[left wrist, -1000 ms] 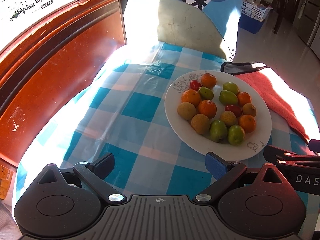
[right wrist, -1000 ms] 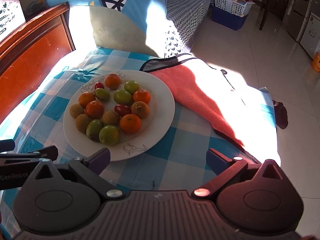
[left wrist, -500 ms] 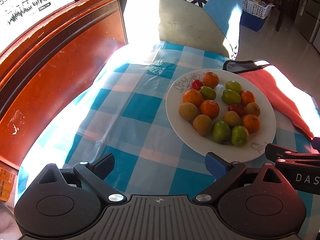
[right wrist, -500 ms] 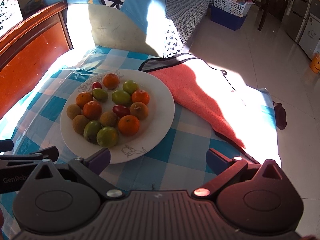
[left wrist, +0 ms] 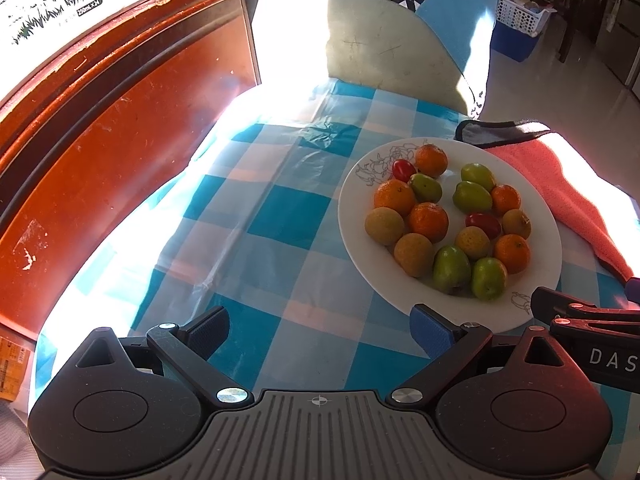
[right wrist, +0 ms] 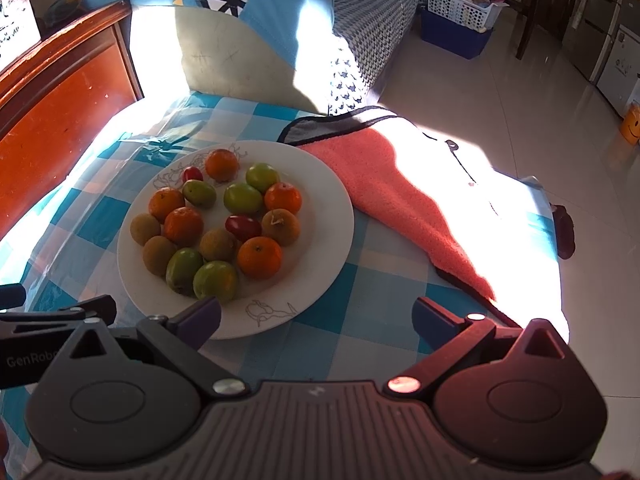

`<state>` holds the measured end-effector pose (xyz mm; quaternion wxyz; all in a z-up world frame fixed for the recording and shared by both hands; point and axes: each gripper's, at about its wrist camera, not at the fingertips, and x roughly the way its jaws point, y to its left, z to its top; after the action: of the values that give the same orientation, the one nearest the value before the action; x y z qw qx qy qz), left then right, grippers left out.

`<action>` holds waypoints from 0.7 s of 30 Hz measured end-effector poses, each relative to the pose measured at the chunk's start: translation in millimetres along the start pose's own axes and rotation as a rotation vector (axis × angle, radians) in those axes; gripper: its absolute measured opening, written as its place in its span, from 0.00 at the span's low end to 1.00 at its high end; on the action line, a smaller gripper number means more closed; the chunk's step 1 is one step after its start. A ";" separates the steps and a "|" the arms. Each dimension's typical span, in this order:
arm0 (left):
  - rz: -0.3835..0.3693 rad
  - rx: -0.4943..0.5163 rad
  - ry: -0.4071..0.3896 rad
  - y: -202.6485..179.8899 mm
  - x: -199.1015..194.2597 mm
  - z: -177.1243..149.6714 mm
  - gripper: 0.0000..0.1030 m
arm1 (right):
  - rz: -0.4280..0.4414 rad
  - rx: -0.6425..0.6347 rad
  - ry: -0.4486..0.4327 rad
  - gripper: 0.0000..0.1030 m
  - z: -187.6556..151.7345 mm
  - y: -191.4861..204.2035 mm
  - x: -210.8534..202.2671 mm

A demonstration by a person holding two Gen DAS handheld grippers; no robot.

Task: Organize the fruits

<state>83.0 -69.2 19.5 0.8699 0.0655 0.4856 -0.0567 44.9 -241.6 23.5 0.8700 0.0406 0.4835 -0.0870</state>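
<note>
Both claws hover spread and empty at the near edge of the white plate [left wrist: 352,216] – the left gripper [left wrist: 320,330] over the blue checked cloth [left wrist: 256,240], the right gripper [right wrist: 316,316] with one finger above the plate's rim. All the fruits [right wrist: 216,224] lie mixed on that plate: oranges, green ones, brownish ones and two small red ones. Sorting probably goes best from the outer pieces, such as the near green fruit [right wrist: 215,280], taken singly with a light squeeze so neighbours do not roll – the coral towel [right wrist: 400,200] beside the plate looks a soft landing place. Readable writing: "GenRob" on the left tool in the right view, "DAS" on the right tool in the left view
</note>
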 end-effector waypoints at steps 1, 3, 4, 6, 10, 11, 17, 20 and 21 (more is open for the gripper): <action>0.002 0.000 0.002 -0.1 0.8 0.3 0.95 | -0.001 0.000 0.001 0.98 -0.1 0.1 0.6; 0.007 0.002 0.008 -0.4 2.1 0.3 0.95 | -0.003 0.000 0.009 0.98 -0.3 0.4 2.3; 0.009 0.002 0.012 -0.7 2.9 0.3 0.95 | -0.003 0.000 0.013 0.98 -0.3 0.6 3.0; 0.012 0.002 0.016 -1.1 4.1 0.6 0.95 | -0.006 0.001 0.018 0.98 0.1 0.9 4.7; 0.021 0.006 0.021 -2.3 6.3 1.4 0.95 | -0.009 0.001 0.026 0.98 0.8 1.7 7.4; 0.024 0.008 0.023 -2.4 6.9 1.5 0.95 | -0.011 0.001 0.029 0.98 0.8 2.0 8.1; 0.027 0.009 0.026 -2.4 8.0 1.5 0.95 | -0.017 -0.001 0.030 0.98 0.3 2.6 8.8; 0.028 0.011 0.025 -2.3 7.9 1.6 0.95 | -0.017 -0.001 0.029 0.98 -0.2 2.2 8.7; 0.030 0.013 0.025 -2.6 7.9 1.7 0.95 | -0.017 -0.001 0.031 0.98 -0.3 2.3 8.8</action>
<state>88.1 -72.3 13.5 0.8640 0.0791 0.4951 -0.0457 49.7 -240.3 15.8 0.8618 0.0375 0.4972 -0.0936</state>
